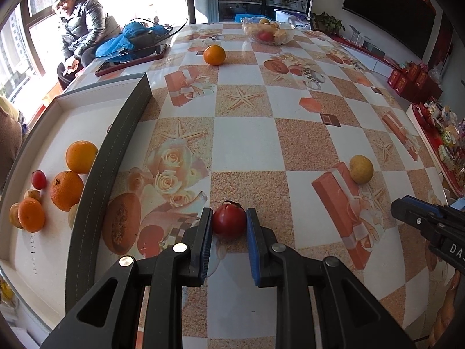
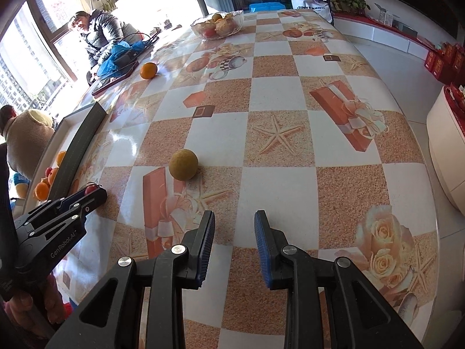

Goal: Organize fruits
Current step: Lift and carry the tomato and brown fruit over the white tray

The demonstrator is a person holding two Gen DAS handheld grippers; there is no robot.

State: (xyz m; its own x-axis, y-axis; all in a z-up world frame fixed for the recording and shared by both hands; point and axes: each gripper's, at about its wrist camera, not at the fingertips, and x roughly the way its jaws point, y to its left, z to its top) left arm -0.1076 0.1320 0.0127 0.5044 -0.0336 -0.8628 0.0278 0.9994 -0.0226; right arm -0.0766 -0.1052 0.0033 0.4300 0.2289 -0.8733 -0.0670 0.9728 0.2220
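My left gripper has its two pads against the sides of a red tomato that rests on the patterned table; it also shows in the right wrist view. Left of it lies a shallow white box with a dark rim, holding several oranges and a small red fruit. My right gripper is open and empty above the table. A yellow-brown round fruit lies ahead and left of it, also visible in the left wrist view. A loose orange lies far up the table.
A glass bowl of fruit stands at the far end. A phone and a blue bag lie at the far left edge, where a person sits. The table's right edge drops to the floor.
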